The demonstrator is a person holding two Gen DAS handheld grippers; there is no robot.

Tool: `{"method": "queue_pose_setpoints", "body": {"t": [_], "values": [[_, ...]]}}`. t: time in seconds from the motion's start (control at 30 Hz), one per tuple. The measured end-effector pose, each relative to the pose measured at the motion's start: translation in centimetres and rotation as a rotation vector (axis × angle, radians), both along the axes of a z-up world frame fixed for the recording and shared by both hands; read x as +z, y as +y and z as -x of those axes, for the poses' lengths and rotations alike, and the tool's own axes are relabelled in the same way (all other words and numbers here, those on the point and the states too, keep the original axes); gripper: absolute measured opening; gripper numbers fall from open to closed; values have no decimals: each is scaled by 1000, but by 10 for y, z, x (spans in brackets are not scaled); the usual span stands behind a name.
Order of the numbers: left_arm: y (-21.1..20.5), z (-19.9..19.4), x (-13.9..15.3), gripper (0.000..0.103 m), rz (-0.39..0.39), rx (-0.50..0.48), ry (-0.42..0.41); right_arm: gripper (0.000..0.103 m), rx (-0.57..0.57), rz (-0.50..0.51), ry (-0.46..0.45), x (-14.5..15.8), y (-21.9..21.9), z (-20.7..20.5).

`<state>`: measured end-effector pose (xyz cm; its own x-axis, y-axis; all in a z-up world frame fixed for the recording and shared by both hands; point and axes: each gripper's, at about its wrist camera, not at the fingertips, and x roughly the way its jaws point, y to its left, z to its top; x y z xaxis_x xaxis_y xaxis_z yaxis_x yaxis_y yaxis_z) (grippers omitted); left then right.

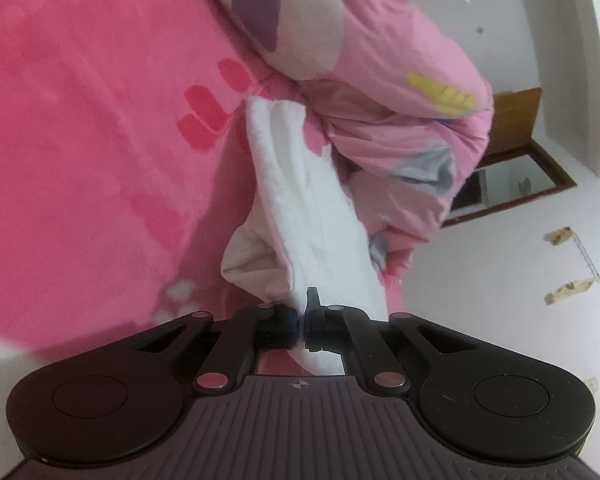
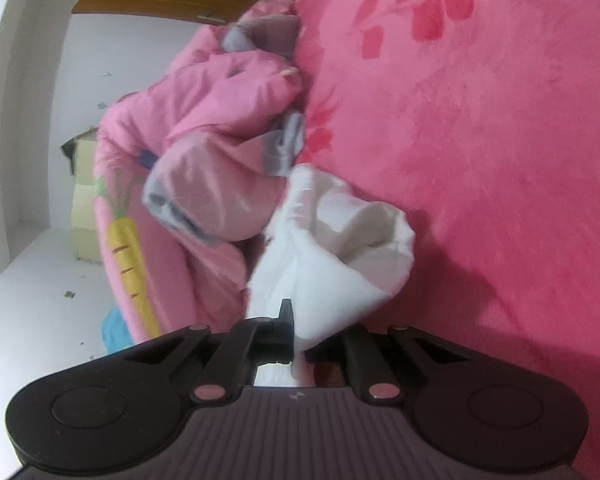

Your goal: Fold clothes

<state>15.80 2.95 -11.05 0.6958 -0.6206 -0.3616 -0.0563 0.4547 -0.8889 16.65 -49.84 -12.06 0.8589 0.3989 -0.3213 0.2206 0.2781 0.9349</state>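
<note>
we see the left gripper [image 1: 302, 326] only in the left wrist view, its jaws brought together and clamped on an edge of the white garment [image 1: 300, 200]; the cloth passes between the pads and a flap of it hangs below them. from there the garment runs as a long band away from the gripper, its long axis pointing up the picture towards the bundled pink quilt [image 1: 380, 92], where its far end touches the quilt's folds. a rounded, puffed part of the cloth bulges to the left of the band, close to the gripper.

the right wrist view gives the other end of things: the right gripper [image 2: 298, 336] is likewise pinched shut on the white garment [image 2: 332, 264], with cloth draped over its right finger so that we cannot see that pad. here the garment looks shorter and fuller, opening into a hollow pocket to the right of the grip, and its length again leads away from the gripper to the pink quilt [image 2: 204, 120].

the garment lies on the bed [image 1: 80, 140], on its bright pink cover [image 2: 500, 140] with darker leaf prints, beside the quilt, which sits along the bed's edge. only the right view shows the carrot print [image 2: 130, 256] on the quilt and a cardboard box [image 2: 80, 152] behind it; only the left view shows a brown-framed opening [image 1: 512, 184] low in the white wall.
</note>
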Motion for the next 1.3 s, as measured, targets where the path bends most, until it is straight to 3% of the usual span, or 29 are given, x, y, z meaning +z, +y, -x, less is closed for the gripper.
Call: {"method": "queue_pose_setpoints", "body": {"t": [0.2, 0.33, 0.43, 0.5, 0.53, 0.6, 0.67, 0.77, 0.83, 0.9, 1.03, 1.17, 1.2, 1.27, 1.3], "values": [[29, 66, 27, 1, -64, -80, -43, 5, 13, -17, -3, 7, 13, 89], [54, 123, 31, 1, -101, -94, -17, 6, 41, -4, 20, -2, 33, 166], [61, 148, 15, 4, -189, -112, -2, 10, 90, 85, 63, -14, 42, 198], [60, 154, 11, 11, -277, -120, -27, 8, 86, 163, 71, -18, 36, 210], [59, 156, 10, 17, -319, -121, -43, 12, 79, 170, 61, -14, 32, 213], [59, 161, 15, 22, -364, -113, -73, 24, 37, 304, 58, 11, 25, 222], [64, 167, 27, 33, -417, -61, -119, 24, -13, 479, 46, 39, 25, 231], [65, 174, 43, 33, -511, 8, -197, 24, -64, 794, 3, 81, 51, 236], [56, 172, 50, 33, -559, 5, -251, 24, 28, 931, -91, 96, 91, 222], [40, 163, 48, 33, -607, -54, -262, 23, 222, 1009, -200, 97, 148, 193], [20, 146, 23, 33, -699, -115, -141, 21, 563, 1132, -313, 81, 255, 127], [28, 150, 18, 33, -701, -121, -160, 21, 835, 1100, -248, 50, 315, 56], [31, 149, 16, 33, -689, -122, -158, 15, 875, 1112, -211, 40, 322, 41], [36, 148, 13, 32, -668, -127, -159, 0, 819, 1184, -155, 30, 317, 12], [38, 148, 11, 32, -661, -131, -162, 0, 754, 1168, -126, 36, 307, -1]]}}
